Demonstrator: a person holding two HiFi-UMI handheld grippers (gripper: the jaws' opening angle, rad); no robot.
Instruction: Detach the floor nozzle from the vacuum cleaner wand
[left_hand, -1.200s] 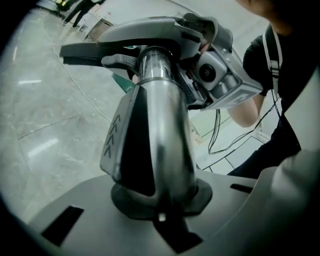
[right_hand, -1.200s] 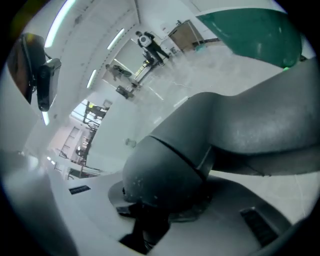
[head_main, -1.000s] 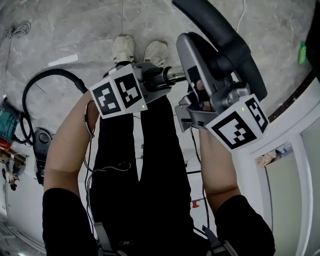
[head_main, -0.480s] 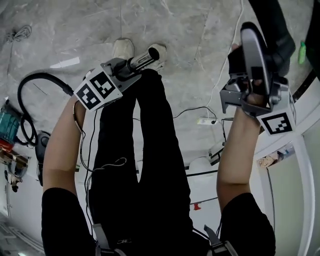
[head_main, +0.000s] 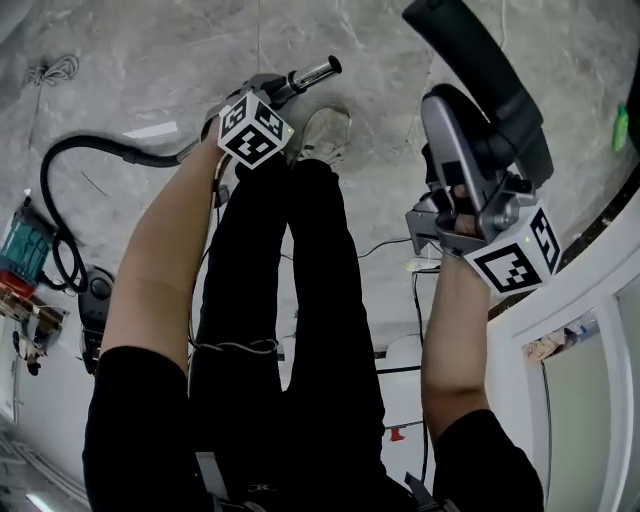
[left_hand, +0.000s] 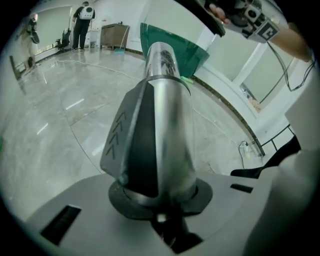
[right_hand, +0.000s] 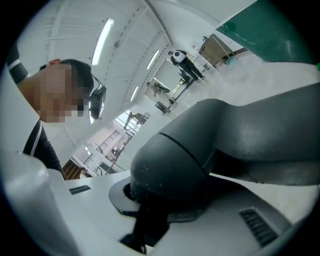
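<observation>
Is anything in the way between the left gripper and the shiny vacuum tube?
No, nothing visible is. The left gripper is shut on the wand, with the tube right between its jaws. The right gripper holds the dark floor nozzle, apart from the wand.

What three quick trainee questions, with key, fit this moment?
1. True or false: the floor nozzle is joined to the wand.
2. Which tool grips the wand? A. left tool B. right tool C. neither
3. What trails from the left tool across the floor in the head view?
Key: 1 false, they are held apart; 2 A; 3 the black hose.
</observation>
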